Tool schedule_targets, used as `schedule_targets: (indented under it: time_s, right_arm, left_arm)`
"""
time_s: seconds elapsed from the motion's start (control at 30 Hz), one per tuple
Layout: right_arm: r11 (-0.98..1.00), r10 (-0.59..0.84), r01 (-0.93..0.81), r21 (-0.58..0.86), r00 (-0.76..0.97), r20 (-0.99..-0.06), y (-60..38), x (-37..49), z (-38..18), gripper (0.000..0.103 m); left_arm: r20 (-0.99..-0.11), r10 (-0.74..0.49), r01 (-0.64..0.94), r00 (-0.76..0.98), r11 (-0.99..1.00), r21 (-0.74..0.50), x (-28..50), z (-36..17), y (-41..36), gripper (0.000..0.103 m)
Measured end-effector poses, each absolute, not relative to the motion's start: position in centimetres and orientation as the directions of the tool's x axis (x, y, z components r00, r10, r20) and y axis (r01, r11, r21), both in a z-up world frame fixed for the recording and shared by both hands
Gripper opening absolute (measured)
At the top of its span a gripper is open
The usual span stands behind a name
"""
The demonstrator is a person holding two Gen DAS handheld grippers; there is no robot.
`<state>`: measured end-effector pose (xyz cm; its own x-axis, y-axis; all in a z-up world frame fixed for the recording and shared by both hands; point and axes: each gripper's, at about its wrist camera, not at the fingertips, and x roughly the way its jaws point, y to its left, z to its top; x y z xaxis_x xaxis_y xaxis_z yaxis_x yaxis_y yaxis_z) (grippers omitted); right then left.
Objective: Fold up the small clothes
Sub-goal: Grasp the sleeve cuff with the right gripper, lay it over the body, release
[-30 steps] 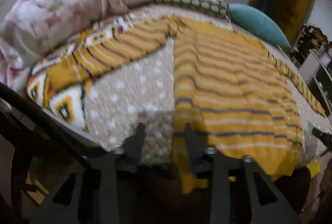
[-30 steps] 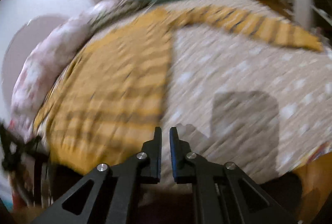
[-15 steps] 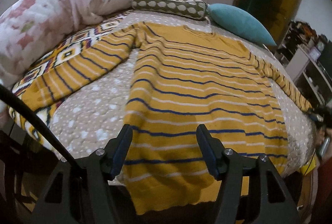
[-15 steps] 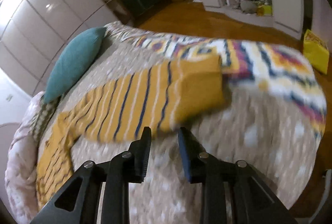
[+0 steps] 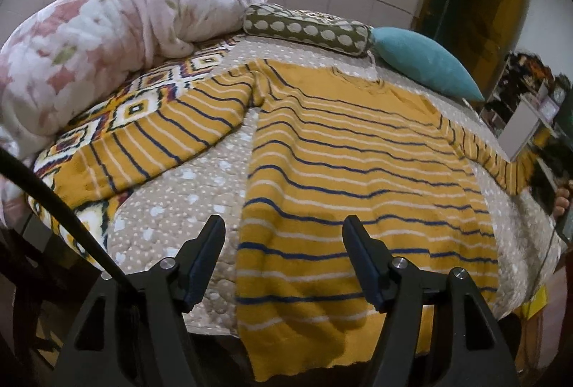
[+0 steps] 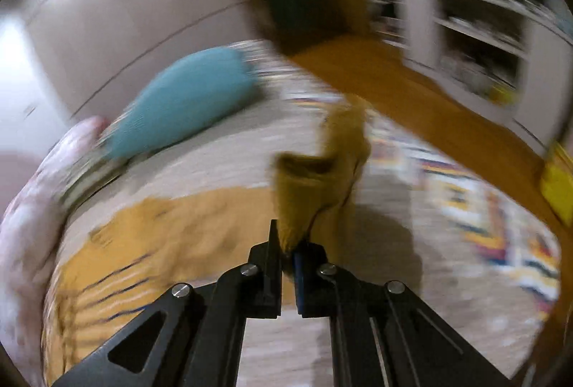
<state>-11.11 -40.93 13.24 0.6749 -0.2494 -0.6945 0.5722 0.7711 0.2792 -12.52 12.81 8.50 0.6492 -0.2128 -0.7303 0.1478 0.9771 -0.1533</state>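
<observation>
Right now my right hand-held gripper (image 6: 288, 252) is clamped on the cuff end of one sleeve (image 6: 318, 179) of the mustard-yellow knitted sweater with navy and white stripes (image 5: 358, 172), which lies flat, hem towards me, on the beige dotted quilt of the bed (image 5: 172, 208); the sleeve looks lifted off the quilt, though the blur in the right wrist view makes that a guess; my left hand-held gripper (image 5: 283, 236) hovers over the hem with its fingers wide apart, holding nothing. So I judge the step in hand to be the first fold, sleeve across body; next I should carry the cuff inward over the chest and lay it flat, while the left side pins the hem against dragging.
</observation>
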Motion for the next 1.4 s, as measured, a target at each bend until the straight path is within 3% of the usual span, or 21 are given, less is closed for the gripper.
schedule_targets:
  time_s: [0.2,0.33,0.6,0.73,0.87,1.07,1.4]
  right_arm:
    - [0.92,0.082,0.211,0.33,0.72,-0.689,-25.6,-0.4,12.8,0.006]
    - [0.949,0.184,0.075,0.306,0.658,-0.731,-16.3,4.5,10.5,0.006]
    - [0.986,0.16,-0.038,0.165,0.531,-0.832,-6.4,11.1,5.2,0.006]
    - [0.993,0.117,-0.071,0.094,0.482,-0.868,-3.6,13.0,3.0,0.011]
    - [0.99,0.125,-0.12,0.076,0.479,-0.869,-1.2,13.3,2.8,0.02]
    - [0.965,0.214,-0.242,0.104,0.492,-0.844,2.7,10.6,5.1,0.021]
    - [0.686,0.372,-0.727,0.024,0.322,-0.871,19.9,1.2,3.4,0.027]
  left_arm:
    - [-0.729,-0.192,0.09,0.657,0.98,-0.177,-12.6,7.9,15.6,0.067]
    - [-0.727,-0.182,0.027,0.662,0.975,-0.219,-12.9,7.0,18.7,0.067]
    - [-0.723,-0.161,-0.062,0.671,0.96,-0.272,-13.3,5.2,23.4,0.067]
    - [-0.725,-0.153,-0.101,0.672,0.95,-0.294,-13.1,4.7,25.2,0.067]
    - [-0.723,-0.129,-0.145,0.679,0.941,-0.304,-12.7,4.7,26.8,0.067]
    - [-0.721,-0.061,-0.234,0.69,0.924,-0.302,-13.0,4.8,29.3,0.067]
    - [-0.756,0.073,-0.384,0.651,0.89,-0.245,-15.7,4.0,34.4,0.067]
